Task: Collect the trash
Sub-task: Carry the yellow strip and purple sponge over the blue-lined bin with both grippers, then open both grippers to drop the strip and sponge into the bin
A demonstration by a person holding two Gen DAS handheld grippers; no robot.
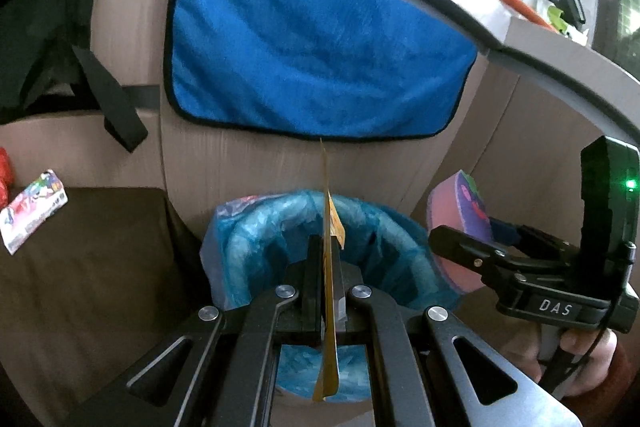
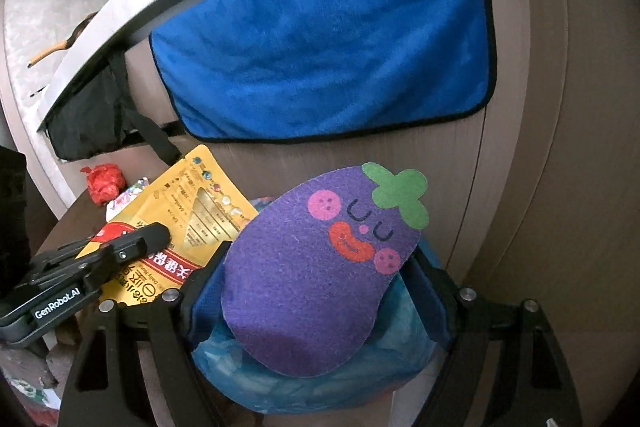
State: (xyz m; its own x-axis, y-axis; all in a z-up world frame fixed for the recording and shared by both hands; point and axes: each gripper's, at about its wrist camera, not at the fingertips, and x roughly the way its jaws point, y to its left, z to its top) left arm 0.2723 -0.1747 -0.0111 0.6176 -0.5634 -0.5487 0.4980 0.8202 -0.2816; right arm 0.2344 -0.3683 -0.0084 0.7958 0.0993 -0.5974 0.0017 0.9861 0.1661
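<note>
Trash in both tools hangs over the bin (image 1: 256, 247) lined with a blue bag: the left tool (image 1: 326, 291) has its fingers pressed nearly together on a flat yellow snack pouch (image 1: 330, 227), seen edge-on in its own view and face-on (image 2: 192, 211) from the right; the right tool (image 2: 316, 291) stands spread wide, its fingers clamping the sides of a purple eggplant-shaped sponge (image 2: 316, 267) with a green stem and a smiling face. Behind the bin a blue towel (image 1: 316, 55) hangs on the cabinet front below the counter (image 1: 560, 67) edge; a colourful wrapper (image 1: 32, 215) and a red crumpled bag (image 2: 104, 183) lie on the brown surface at left.
</note>
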